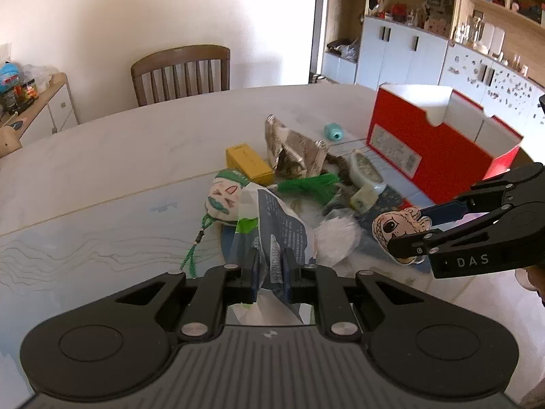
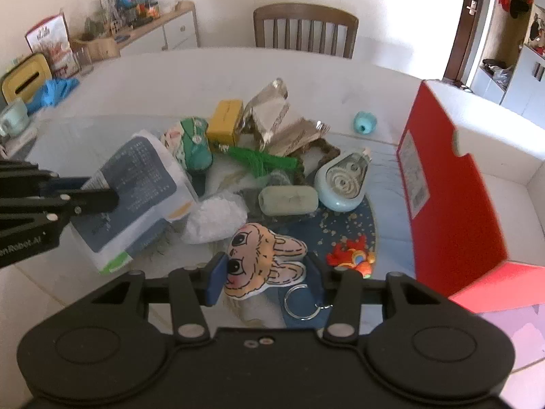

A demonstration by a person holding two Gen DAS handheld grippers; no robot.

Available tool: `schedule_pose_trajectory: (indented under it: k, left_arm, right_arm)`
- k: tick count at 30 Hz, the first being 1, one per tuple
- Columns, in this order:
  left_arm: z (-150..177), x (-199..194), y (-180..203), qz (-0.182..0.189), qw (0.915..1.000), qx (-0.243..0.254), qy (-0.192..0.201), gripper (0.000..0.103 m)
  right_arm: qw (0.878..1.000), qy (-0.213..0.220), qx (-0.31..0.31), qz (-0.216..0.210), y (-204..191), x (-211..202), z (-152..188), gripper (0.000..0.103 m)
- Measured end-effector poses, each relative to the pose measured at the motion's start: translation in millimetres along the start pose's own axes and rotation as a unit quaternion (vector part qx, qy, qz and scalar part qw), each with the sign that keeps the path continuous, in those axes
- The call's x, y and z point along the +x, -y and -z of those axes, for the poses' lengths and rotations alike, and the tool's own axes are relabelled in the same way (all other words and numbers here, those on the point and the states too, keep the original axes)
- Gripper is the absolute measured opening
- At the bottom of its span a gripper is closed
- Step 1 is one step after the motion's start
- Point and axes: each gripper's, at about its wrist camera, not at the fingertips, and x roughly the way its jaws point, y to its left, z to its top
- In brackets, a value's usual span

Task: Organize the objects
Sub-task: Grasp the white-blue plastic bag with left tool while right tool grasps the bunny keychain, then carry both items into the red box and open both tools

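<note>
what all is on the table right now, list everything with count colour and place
shoe box: 1, red outside, white inside, right side, open
plush keychain: 1, peach, near edge
foil packet: 1, blue-white, left of pile
yellow box: 1, back of pile
silver wrapper: 1, crumpled, beside yellow box
correction tape: 1, pale blue, by shoe box
green tassel: 1, mid pile
teal ball: 1, behind pile
chair: 1, brown, far side
left gripper: pinching foil packet
right gripper: closed on plush keychain
</note>
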Motion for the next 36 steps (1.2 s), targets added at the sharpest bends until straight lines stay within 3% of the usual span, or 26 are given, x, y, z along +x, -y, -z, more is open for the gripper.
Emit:
schedule_pose_trajectory:
  k: [15,26,36]
  left_arm:
    - [-38,-39,37,0.035,0.9987,0.01,0.036,0.013]
    - [-78,-39,99,0.043,0.997,0.031,0.056,0.013]
    - [-116,-10,172,0.046,0.9964,0.044,0.056,0.013]
  right_arm:
    - [0.998,0.054,0.025,0.002,27,-75,-8,0.047]
    - [0.996,0.086,0.02,0.015,95,-103,-18,0.047]
    - [0.995,0.088,0.02,0.029,172,-107,-13,0.047]
